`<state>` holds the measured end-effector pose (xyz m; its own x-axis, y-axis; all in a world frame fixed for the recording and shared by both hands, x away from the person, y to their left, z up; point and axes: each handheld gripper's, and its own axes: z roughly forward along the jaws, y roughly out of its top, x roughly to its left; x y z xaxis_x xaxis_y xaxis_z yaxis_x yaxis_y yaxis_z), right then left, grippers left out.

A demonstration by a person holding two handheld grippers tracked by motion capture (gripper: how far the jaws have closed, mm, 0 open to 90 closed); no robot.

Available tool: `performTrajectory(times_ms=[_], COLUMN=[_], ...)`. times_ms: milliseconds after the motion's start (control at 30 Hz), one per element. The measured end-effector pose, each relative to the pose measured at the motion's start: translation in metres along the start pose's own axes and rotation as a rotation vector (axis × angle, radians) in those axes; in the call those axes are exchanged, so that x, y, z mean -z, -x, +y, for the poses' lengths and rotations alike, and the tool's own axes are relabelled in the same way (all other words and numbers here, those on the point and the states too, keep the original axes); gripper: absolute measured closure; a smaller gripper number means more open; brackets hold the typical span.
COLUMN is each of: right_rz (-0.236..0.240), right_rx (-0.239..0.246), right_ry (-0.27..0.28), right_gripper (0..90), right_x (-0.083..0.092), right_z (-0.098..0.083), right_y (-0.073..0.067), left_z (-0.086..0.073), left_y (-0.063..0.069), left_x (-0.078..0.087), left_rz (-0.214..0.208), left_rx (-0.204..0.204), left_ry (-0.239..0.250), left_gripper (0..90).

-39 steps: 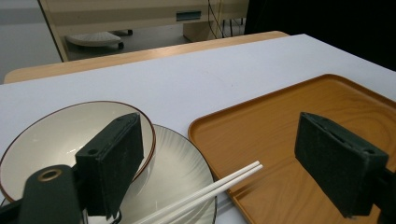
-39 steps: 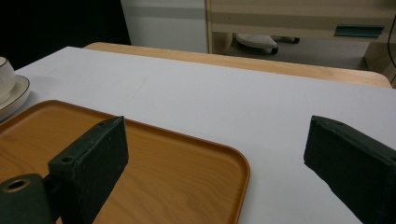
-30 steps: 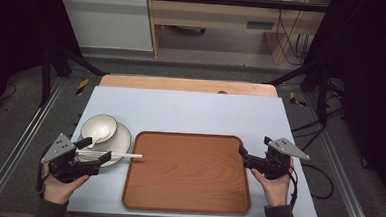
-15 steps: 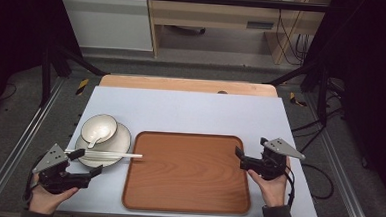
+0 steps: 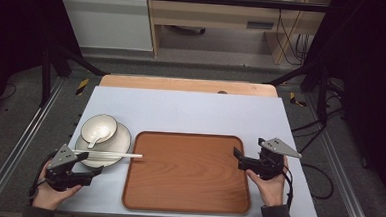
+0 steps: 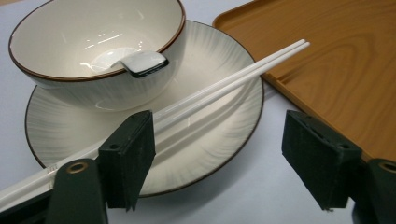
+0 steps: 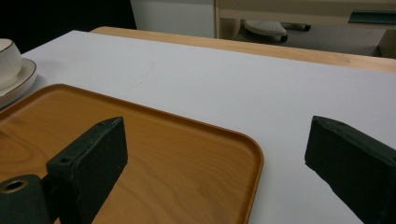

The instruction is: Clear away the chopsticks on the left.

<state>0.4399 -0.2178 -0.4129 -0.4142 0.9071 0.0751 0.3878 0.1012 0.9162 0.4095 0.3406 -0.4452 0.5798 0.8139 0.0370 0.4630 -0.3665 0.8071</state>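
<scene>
A pale worktop (image 5: 191,108) carries a wooden tray (image 5: 187,173) in the middle and, just to its left, a white plate (image 5: 122,140) with a brown-rimmed bowl (image 5: 99,127) sitting on it. A white spoon (image 6: 140,63) lies inside the bowl. A pair of white chopsticks (image 5: 113,155) lies across the near side of the plate, its tips reaching over the tray's left edge. The left tool (image 5: 94,164) sits low at the near left corner of the worktop, pointing toward the plate, its jaws spread wide and released; in the left gripper view the chopsticks (image 6: 224,86) pass just behind its left jaw, and I cannot tell if they touch it. The right tool (image 5: 237,158) hovers at the tray's right edge, jaws parted and holding nothing, one over the tray (image 7: 140,154), one over bare worktop (image 7: 224,88).
</scene>
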Motion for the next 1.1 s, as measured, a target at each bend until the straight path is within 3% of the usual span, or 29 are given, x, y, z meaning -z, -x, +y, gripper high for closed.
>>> performTrajectory(times_ms=[367, 833, 1100], right_rz=[0.008, 0.010, 0.013], right_rx=[0.001, 0.005, 0.012], right_ry=[-0.015, -0.019, -0.026], right_gripper=[6.2, 6.7, 7.0], right_x=[-0.004, -0.005, -0.006], right_z=[-0.002, -0.002, -0.002], right_y=[-0.002, -0.002, -0.004], left_z=[0.000, 0.002, 0.001], left_y=[-0.017, -0.016, -0.021], left_x=[-0.013, -0.013, -0.018], left_rz=[0.019, 0.024, 0.023], left_rx=[-0.020, -0.049, -0.054], left_ry=[-0.009, -0.024, -0.037], left_gripper=[35.7, 45.1, 45.9])
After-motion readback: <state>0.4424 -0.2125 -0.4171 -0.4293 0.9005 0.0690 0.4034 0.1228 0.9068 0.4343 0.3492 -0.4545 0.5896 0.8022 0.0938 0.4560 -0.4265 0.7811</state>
